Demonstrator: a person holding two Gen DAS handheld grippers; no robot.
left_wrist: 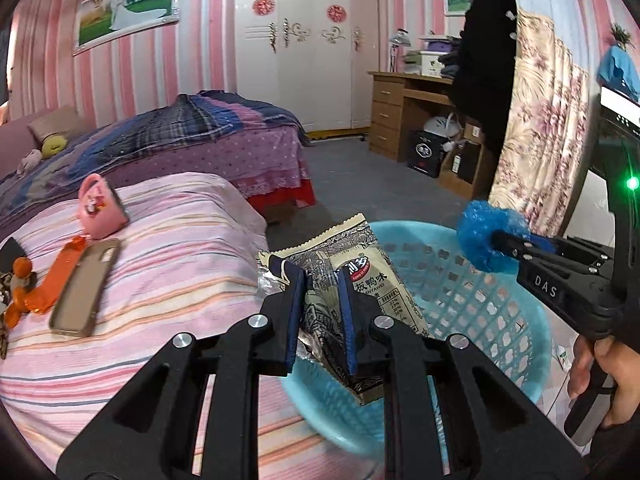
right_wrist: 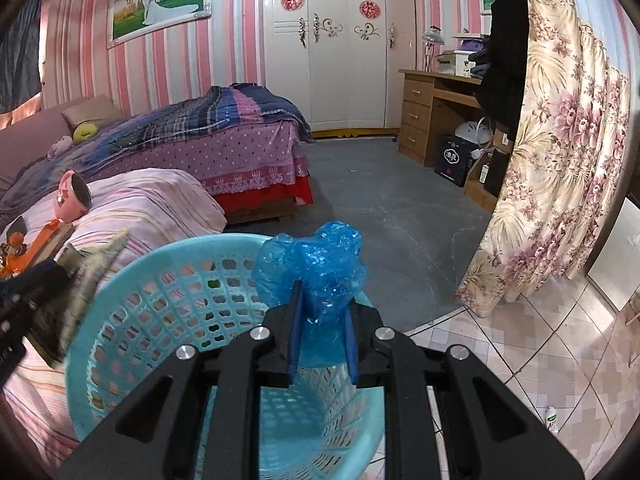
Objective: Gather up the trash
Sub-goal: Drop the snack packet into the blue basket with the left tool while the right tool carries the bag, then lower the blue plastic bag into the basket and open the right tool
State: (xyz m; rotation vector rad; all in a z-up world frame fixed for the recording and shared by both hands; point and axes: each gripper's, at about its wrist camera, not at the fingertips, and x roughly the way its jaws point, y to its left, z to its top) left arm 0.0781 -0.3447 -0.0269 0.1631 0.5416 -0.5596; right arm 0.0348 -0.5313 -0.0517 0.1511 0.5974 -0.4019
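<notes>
My left gripper (left_wrist: 320,280) is shut on a crumpled beige snack wrapper (left_wrist: 372,280) and holds it over the near rim of a light blue plastic basket (left_wrist: 480,308). At the right, a hand holds my right gripper (left_wrist: 504,240), which is shut on a wad of blue plastic film (left_wrist: 480,236) above the basket's far rim. In the right wrist view, the right gripper (right_wrist: 324,292) pinches the blue wad (right_wrist: 320,256) over the basket (right_wrist: 160,292). The wrapper (right_wrist: 92,276) shows blurred at the left there.
The basket stands beside a pink striped bed (left_wrist: 160,240) that carries a pink mug (left_wrist: 100,212), a phone case (left_wrist: 86,288) and an orange wrapper (left_wrist: 56,280). A floral curtain (right_wrist: 560,160) hangs at the right. A small bottle (right_wrist: 552,420) lies on the tiled floor.
</notes>
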